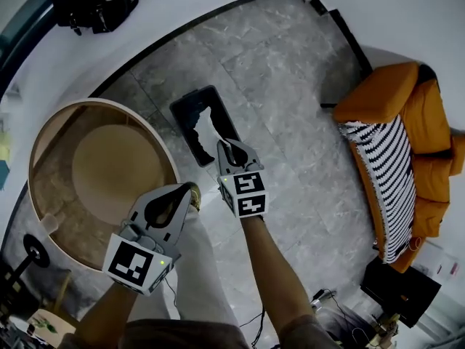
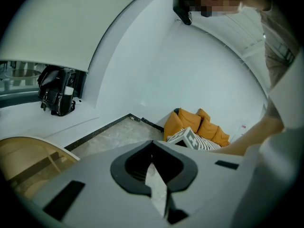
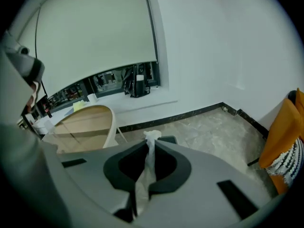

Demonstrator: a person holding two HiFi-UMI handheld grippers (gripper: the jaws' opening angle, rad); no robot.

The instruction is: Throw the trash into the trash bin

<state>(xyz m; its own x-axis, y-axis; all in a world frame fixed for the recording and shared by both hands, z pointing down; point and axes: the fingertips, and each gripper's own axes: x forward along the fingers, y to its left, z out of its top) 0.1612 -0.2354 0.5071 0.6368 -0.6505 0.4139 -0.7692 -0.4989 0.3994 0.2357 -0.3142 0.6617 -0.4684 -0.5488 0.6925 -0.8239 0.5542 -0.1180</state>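
Observation:
A black trash bin (image 1: 190, 115) with a dark liner stands on the grey marble floor beside the round table. My right gripper (image 1: 227, 145) hovers at the bin's near right edge, shut on a white tissue (image 1: 216, 126) that sticks out over the opening. In the right gripper view the tissue (image 3: 151, 137) pokes out of the jaw tips, with the bin's rim (image 3: 169, 139) just behind it. My left gripper (image 1: 187, 189) is lower left, short of the bin, shut on a pale paper strip (image 2: 156, 189).
A round wooden table (image 1: 102, 166) fills the left side, close to the left gripper. An orange sofa with a striped throw (image 1: 396, 144) is at the right. A black bag (image 1: 94, 6) sits on the white sill. Cables (image 1: 320, 304) lie by the person's legs.

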